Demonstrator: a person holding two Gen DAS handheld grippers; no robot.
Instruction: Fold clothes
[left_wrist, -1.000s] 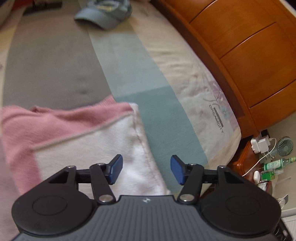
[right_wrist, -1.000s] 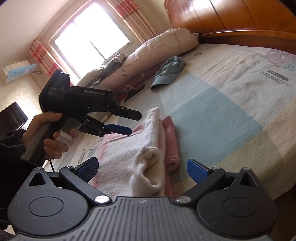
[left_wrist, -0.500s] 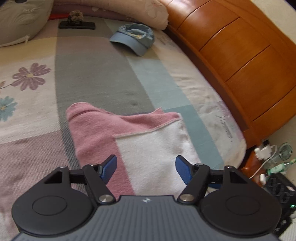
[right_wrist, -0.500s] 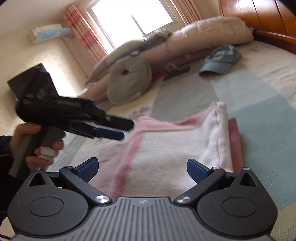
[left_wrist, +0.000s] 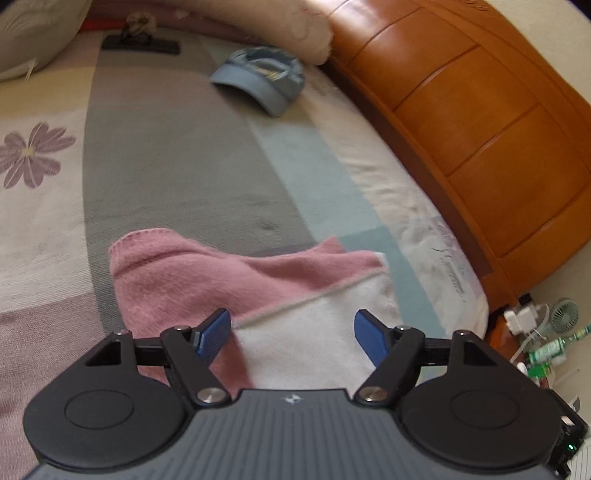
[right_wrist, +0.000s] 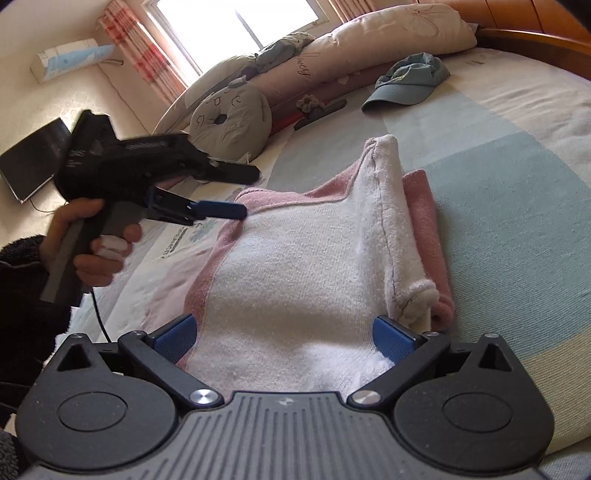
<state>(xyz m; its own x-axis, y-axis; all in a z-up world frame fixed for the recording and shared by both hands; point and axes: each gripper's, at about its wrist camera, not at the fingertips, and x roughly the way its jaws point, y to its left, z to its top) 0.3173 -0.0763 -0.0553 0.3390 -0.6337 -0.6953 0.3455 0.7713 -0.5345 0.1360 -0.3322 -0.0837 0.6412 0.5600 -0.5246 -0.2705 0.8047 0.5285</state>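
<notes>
Lying on the bed (right_wrist: 517, 155) just ahead of both claws is the pink-and-white sweater (right_wrist: 303, 266), already gathered into a compact, layered bundle. In the right wrist view its white panel is facing up, a pink layer is showing underneath along the far-right side, and a thick rolled white edge is running away from the right claw (right_wrist: 284, 338). So the main folds are looking done, though the bundle is sitting a little lumpy, with one corner curling near the right claw's right-hand pad.

The right claw is standing wide open, its blue pads straddling the near end of the white panel without pinching it. The left claw (left_wrist: 291, 334) is likewise open and holding nothing; in its own view the sweater's pink part is lying beyond its left pad and the white part between and beyond the two pads. Seen from the right wrist, the left claw (right_wrist: 221, 210) is hovering over the sweater's far-left edge, gripped by a hand (right_wrist: 92, 236).

What is probably remaining is a last fold or a tidying press, judging by the uneven edges. A blue cap (left_wrist: 262, 83) is lying well beyond the sweater, untouched.
</notes>
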